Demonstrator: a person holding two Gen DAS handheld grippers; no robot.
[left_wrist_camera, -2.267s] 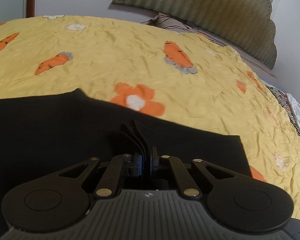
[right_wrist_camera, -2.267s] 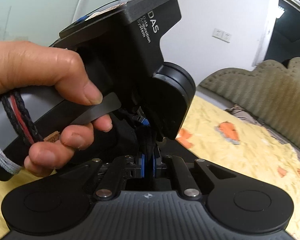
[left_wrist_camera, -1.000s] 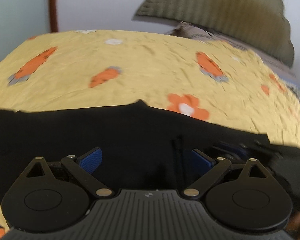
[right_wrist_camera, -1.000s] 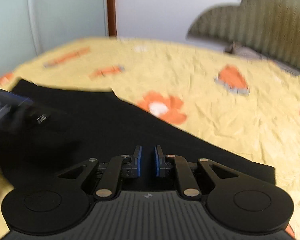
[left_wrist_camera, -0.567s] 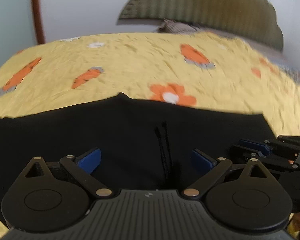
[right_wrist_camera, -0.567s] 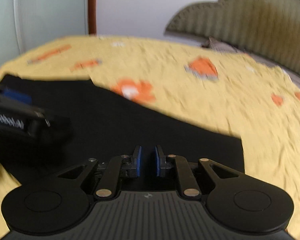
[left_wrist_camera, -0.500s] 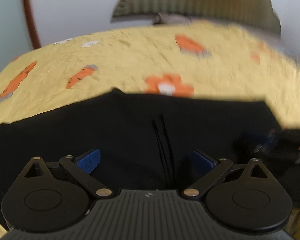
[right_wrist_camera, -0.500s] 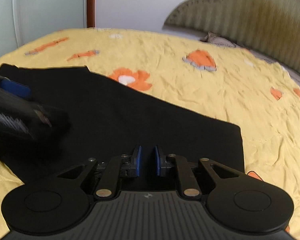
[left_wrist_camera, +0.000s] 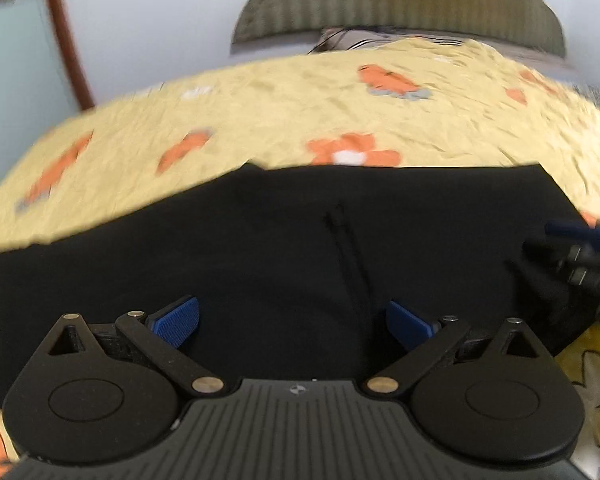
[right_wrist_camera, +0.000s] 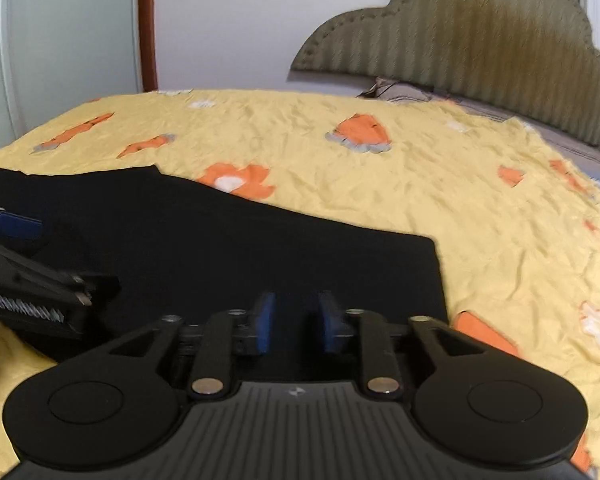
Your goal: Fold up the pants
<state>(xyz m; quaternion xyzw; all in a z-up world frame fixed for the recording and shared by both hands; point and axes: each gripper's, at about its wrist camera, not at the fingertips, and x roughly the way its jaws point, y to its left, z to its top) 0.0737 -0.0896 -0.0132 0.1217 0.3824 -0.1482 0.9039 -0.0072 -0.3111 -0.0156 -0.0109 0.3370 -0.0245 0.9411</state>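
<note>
Black pants lie flat across the yellow bedspread, with two thin drawstrings trailing over the cloth. My left gripper hovers over their near middle, its blue pads spread wide with nothing pinched. In the right wrist view the same pants end in a square corner at the right. My right gripper is over that end and its jaws are opening; only flat cloth shows behind the gap. Each gripper appears at the edge of the other's view.
The yellow bedspread with orange carrot and flower prints covers the bed. A padded olive headboard stands at the far end, with a striped pillow below it. A white wall and a brown door frame lie beyond the bed's left side.
My left gripper let go of the pants fold and opened wide, then sank closer to the cloth. My right gripper slid rightward toward the pants' end, and its jaws widened from nearly shut.
</note>
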